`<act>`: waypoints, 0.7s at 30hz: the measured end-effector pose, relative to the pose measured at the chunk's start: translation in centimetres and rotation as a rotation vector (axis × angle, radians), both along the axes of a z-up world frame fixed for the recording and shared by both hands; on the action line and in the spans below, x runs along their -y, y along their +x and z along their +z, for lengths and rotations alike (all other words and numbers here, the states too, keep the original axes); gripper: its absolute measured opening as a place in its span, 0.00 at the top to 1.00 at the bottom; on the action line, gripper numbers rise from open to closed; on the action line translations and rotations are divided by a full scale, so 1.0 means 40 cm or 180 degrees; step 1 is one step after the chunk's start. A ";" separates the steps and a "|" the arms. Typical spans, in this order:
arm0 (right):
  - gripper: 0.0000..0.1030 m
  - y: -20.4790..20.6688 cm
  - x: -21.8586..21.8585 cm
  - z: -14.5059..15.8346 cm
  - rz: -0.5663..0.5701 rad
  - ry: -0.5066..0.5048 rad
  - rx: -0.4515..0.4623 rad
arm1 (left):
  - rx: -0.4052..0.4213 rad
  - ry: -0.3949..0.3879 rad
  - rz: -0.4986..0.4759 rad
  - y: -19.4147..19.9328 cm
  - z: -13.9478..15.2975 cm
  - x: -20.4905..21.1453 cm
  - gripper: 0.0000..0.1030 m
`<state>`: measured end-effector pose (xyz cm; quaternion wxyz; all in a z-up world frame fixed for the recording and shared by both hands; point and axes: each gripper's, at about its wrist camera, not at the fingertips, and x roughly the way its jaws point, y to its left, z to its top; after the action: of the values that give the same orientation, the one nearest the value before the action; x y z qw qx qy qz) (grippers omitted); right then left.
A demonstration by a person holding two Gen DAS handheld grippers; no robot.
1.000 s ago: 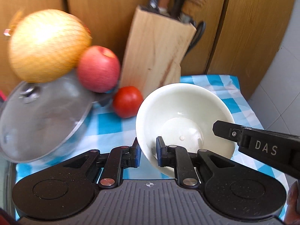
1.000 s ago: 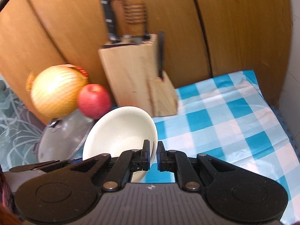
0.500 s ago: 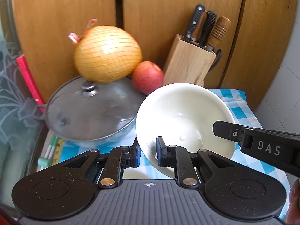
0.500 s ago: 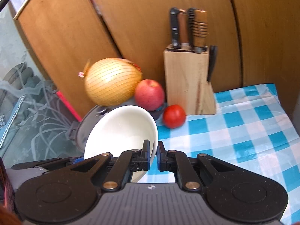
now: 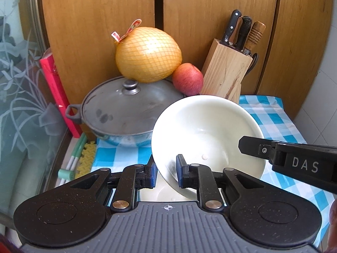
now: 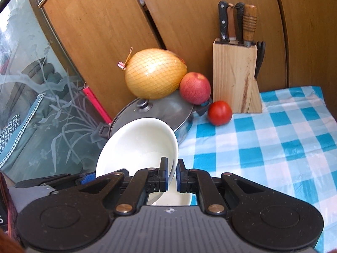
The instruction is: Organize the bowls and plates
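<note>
A white bowl (image 5: 206,130) hangs tilted above the checked cloth, held by its rim from two sides. My left gripper (image 5: 165,174) has the near rim between its blue pads; its jaws are opening slightly, and the pads still touch the wall. In the right wrist view the same bowl (image 6: 137,145) sits in my right gripper (image 6: 171,175), shut on the rim. The right gripper's finger (image 5: 252,146) reaches over the bowl's right edge. Something white (image 5: 160,191) shows under the bowl through the gripper frame; I cannot tell what it is.
A lidded pan (image 5: 118,113) stands behind the bowl, with a netted pomelo (image 5: 147,54) and an apple (image 5: 187,80) on it. A tomato (image 6: 220,112) and a knife block (image 6: 236,78) stand by the wooden doors. Frosted glass (image 5: 19,97) bounds the left side.
Both grippers have drawn back and risen with the bowl. The knife block and fruit look farther off, and the whole pan, red book and glass panel have come into view.
</note>
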<state>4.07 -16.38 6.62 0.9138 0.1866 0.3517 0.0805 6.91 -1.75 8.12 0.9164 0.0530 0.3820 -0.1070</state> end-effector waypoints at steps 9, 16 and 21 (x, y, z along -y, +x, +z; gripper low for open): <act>0.90 -0.031 -0.035 -0.050 0.0091 0.0053 -0.0110 | -0.0141 -0.0009 0.0059 -0.032 -0.048 -0.043 0.74; 0.90 -0.023 -0.050 -0.091 0.0098 0.0081 -0.0198 | -0.0206 -0.0035 0.0130 -0.037 -0.085 -0.063 0.74; 0.90 0.009 -0.057 -0.140 0.0047 0.0040 -0.0282 | -0.0290 -0.0037 0.0212 -0.015 -0.134 -0.063 0.74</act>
<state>4.43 -14.09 1.03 0.8955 0.1932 0.3927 0.0811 6.30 0.79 2.78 0.9014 0.0300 0.4242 -0.0809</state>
